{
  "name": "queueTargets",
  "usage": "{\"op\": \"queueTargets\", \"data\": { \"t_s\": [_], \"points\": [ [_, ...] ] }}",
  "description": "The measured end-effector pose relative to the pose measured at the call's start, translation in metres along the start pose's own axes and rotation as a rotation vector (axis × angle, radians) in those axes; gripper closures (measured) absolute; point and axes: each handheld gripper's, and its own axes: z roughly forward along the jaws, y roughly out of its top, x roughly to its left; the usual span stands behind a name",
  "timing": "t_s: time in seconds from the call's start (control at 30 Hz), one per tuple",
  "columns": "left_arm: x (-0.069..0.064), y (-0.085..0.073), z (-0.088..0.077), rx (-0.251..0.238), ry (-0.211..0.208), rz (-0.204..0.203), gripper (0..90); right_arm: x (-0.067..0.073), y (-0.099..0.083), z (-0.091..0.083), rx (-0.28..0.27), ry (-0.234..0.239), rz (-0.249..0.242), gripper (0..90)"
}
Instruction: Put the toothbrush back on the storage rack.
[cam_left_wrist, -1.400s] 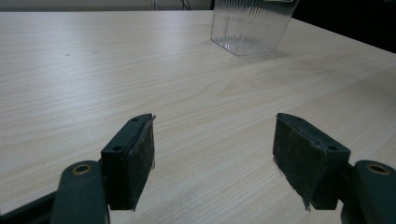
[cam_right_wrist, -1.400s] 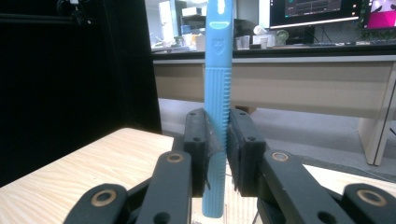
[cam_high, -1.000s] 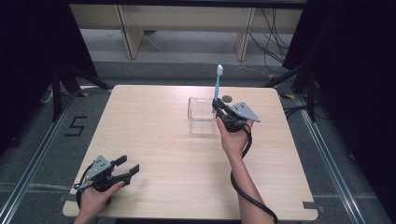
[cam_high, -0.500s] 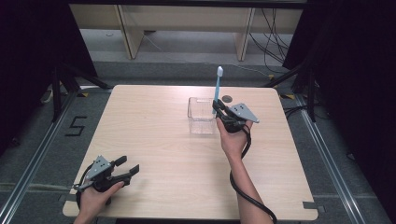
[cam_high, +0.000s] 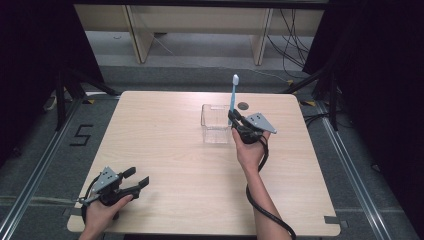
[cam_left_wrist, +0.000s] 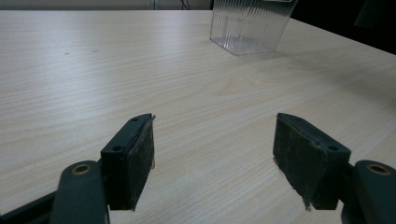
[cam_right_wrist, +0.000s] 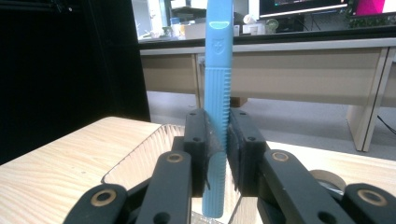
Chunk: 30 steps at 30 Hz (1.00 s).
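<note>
Clear ribbed plastic box (cam_high: 216, 124): holds nothing visible.
Right gripper (cam_high: 235, 125): clamps upright light-blue plastic toothbrush (cam_high: 233, 97), box's 3 o'clock rim.
Left gripper (cam_high: 136, 179): jaws apart, nothing between.
Floor mark (cam_high: 82, 135): "5".

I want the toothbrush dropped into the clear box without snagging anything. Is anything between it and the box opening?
Nothing visible is. The right tongs hold the blue toothbrush upright at the near right edge of the clear box, whose top is open. The roll of tape lies beyond the box, aside.
</note>
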Motion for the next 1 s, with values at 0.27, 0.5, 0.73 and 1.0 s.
{"op": "queueTargets", "data": {
  "t_s": [0.27,0.5,0.73,1.0],
  "points": [
    [0.000,0.001,-0.001,0.018,0.011,0.002,28.8,-0.002,-0.003,0.000,0.002,0.004,-0.002,79.0],
    [-0.001,0.000,-0.002,0.020,0.011,0.005,28.8,-0.002,-0.006,-0.002,0.018,-0.011,-0.002,79.0],
    [0.000,0.000,-0.002,0.019,0.009,0.006,28.8,-0.004,-0.008,-0.002,0.017,-0.010,-0.016,78.9],
    [-0.001,0.000,-0.002,0.015,0.008,0.007,28.8,-0.004,-0.011,-0.003,0.015,-0.011,-0.005,78.9]
  ]
}}
